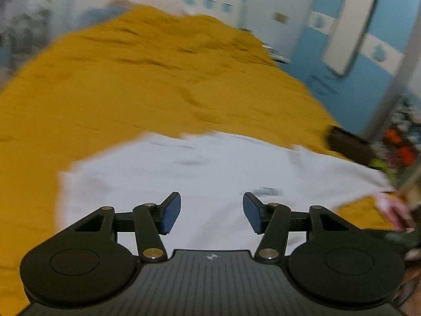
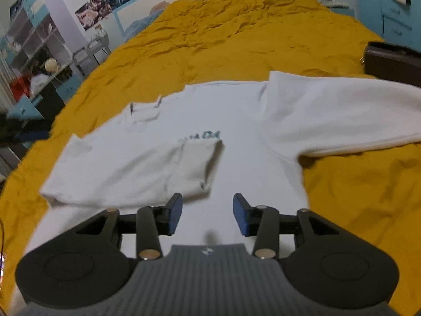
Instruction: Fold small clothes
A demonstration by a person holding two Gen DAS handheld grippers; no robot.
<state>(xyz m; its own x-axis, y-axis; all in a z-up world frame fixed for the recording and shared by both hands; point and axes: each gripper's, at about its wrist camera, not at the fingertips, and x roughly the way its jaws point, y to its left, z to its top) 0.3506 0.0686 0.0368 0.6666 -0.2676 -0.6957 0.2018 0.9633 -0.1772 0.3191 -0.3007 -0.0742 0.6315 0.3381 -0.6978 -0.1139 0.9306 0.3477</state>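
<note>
A white long-sleeved shirt (image 2: 236, 121) lies flat on a mustard-yellow bed cover (image 2: 236, 26). Its left sleeve (image 2: 136, 173) is folded in across the body, partly covering blue lettering (image 2: 208, 134). Its right sleeve (image 2: 347, 113) stretches out to the right. My right gripper (image 2: 207, 214) is open and empty, just above the shirt's near part. In the blurred left wrist view the shirt (image 1: 200, 173) fills the lower middle. My left gripper (image 1: 211, 214) is open and empty above it.
A dark box (image 2: 394, 63) sits on the bed's right edge, also seen in the left wrist view (image 1: 347, 142). Shelves and clutter (image 2: 34, 60) stand left of the bed. Blue and white cabinets (image 1: 355, 52) stand to the right.
</note>
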